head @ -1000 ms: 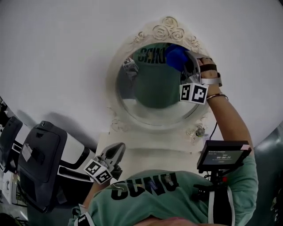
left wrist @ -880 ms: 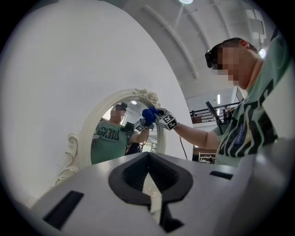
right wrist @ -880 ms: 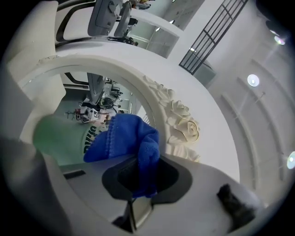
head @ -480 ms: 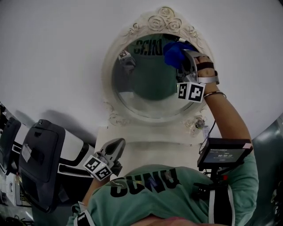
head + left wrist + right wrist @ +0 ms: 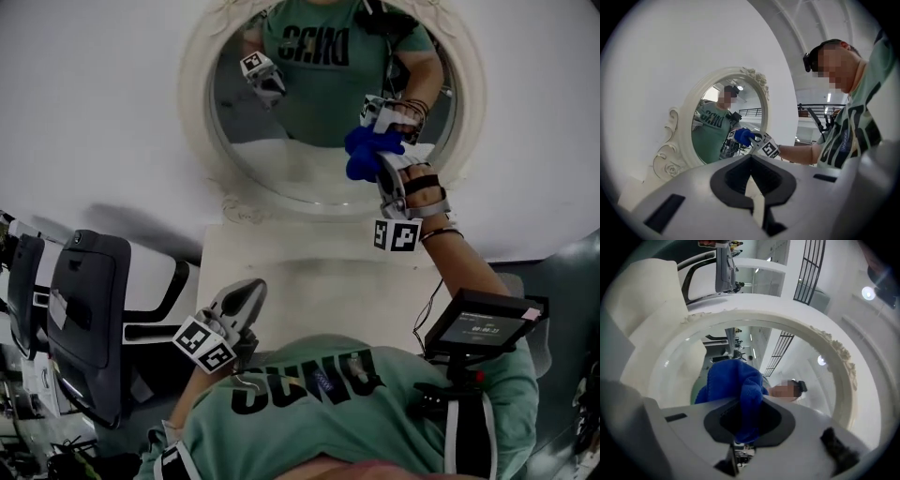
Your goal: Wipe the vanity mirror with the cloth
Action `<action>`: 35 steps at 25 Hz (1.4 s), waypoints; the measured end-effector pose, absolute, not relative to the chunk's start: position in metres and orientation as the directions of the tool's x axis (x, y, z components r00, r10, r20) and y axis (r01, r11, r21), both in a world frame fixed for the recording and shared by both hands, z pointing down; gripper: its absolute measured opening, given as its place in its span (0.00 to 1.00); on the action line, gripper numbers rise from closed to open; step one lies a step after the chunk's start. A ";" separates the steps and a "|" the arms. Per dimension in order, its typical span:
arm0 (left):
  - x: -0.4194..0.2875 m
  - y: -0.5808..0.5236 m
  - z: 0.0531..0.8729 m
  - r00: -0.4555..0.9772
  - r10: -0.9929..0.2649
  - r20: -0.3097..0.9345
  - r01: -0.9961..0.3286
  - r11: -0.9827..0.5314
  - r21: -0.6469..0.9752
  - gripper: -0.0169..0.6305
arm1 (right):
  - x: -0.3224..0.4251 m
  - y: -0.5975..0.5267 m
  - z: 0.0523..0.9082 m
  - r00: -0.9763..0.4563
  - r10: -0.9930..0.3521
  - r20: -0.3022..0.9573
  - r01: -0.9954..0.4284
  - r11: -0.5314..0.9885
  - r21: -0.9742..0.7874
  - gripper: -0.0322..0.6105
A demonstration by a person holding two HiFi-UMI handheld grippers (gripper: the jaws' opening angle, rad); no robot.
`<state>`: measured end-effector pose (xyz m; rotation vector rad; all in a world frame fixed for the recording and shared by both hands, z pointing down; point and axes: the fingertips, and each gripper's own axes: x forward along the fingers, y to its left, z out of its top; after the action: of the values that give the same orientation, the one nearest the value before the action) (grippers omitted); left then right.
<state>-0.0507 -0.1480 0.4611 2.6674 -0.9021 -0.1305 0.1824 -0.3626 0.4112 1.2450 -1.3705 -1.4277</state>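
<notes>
- The vanity mirror (image 5: 319,112), an oval glass in a carved cream frame, stands upright on a white tabletop (image 5: 309,272) against a white wall.
- The blue cloth (image 5: 364,150) is bunched against the lower right of the glass and meets its own reflection, so it appears to be in contact.
- The right gripper (image 5: 382,169) has its jaws clamped on a fold of the cloth.
- The left gripper (image 5: 248,298) hangs low near the person's chest, well apart from the mirror, jaws together with nothing between them.
- Wiping is under way. It would go best with the wad kept ahead of the hard jaw tips, light pressure so the mirror does not tip, and overlapping strokes that stop short of the frame.
- Count: one mirror, one cloth and two grippers.
</notes>
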 end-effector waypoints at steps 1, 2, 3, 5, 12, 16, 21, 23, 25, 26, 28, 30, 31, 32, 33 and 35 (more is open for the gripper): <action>-0.051 -0.147 0.465 0.794 -0.607 0.033 -0.580 -0.741 0.339 0.04 | 0.181 -0.363 0.438 -0.220 -0.972 -0.087 -0.081 -0.070 0.994 0.12; -0.051 -0.146 0.469 0.790 -0.610 0.052 -0.587 -0.731 0.349 0.04 | 0.180 -0.365 0.467 -0.228 -0.973 -0.038 -0.065 -0.024 0.998 0.12; -0.052 -0.145 0.472 0.785 -0.615 0.071 -0.595 -0.719 0.359 0.04 | 0.178 -0.366 0.497 -0.235 -0.972 0.013 -0.047 0.024 0.999 0.12; -0.054 -0.145 0.475 0.776 -0.623 0.097 -0.609 -0.701 0.371 0.04 | 0.178 -0.368 0.547 -0.239 -0.966 0.100 -0.008 0.105 0.994 0.12; -0.054 -0.150 0.500 0.769 -0.627 0.127 -0.622 -0.686 0.378 0.04 | 0.182 -0.375 0.618 -0.221 -0.955 0.197 -0.029 0.208 0.978 0.12; -0.050 -0.152 0.489 0.781 -0.618 0.086 -0.603 -0.712 0.360 0.04 | 0.176 -0.376 0.624 -0.206 -0.928 0.311 0.021 0.313 0.950 0.12; -0.056 -0.150 0.470 0.778 -0.628 0.018 -0.600 -0.734 0.317 0.04 | 0.174 -0.366 0.573 -0.236 -0.935 0.266 0.022 0.269 0.963 0.12; -0.053 -0.157 0.460 0.779 -0.627 -0.026 -0.595 -0.750 0.289 0.04 | 0.181 -0.374 0.507 -0.254 -0.956 0.146 -0.013 0.155 0.988 0.12; -0.049 -0.163 0.449 0.779 -0.624 -0.067 -0.588 -0.763 0.268 0.04 | 0.188 -0.378 0.429 -0.264 -0.964 0.016 -0.039 0.028 0.999 0.12; -0.048 -0.164 0.444 0.778 -0.623 -0.082 -0.586 -0.767 0.262 0.04 | 0.191 -0.377 0.391 -0.265 -0.963 -0.045 -0.053 -0.032 0.998 0.12; -0.049 -0.164 0.436 0.777 -0.621 -0.105 -0.582 -0.772 0.255 0.04 | 0.195 -0.374 0.321 -0.255 -0.954 -0.160 -0.085 -0.143 0.986 0.12; -0.051 -0.165 0.430 0.775 -0.619 -0.125 -0.580 -0.776 0.250 0.04 | 0.200 -0.373 0.262 -0.233 -0.938 -0.255 -0.105 -0.237 0.966 0.12; -0.052 -0.166 0.428 0.774 -0.619 -0.134 -0.579 -0.777 0.247 0.04 | 0.202 -0.373 0.238 -0.223 -0.929 -0.294 -0.108 -0.277 0.955 0.12; -0.053 -0.167 0.426 0.773 -0.619 -0.141 -0.579 -0.778 0.244 0.04 | 0.203 -0.373 0.218 -0.214 -0.920 -0.327 -0.105 -0.311 0.944 0.12; -0.055 -0.167 0.425 0.771 -0.620 -0.147 -0.579 -0.778 0.243 0.04 | 0.203 -0.373 0.202 -0.207 -0.912 -0.353 -0.099 -0.340 0.935 0.12; -0.057 -0.168 0.424 0.767 -0.623 -0.153 -0.581 -0.776 0.245 0.04 | 0.202 -0.373 0.181 -0.193 -0.901 -0.390 -0.088 -0.380 0.921 0.12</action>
<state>-0.0574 -0.1679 0.4242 2.7782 -0.9550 -0.3370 0.2024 -0.3727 0.1808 1.4321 -1.1868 -1.6409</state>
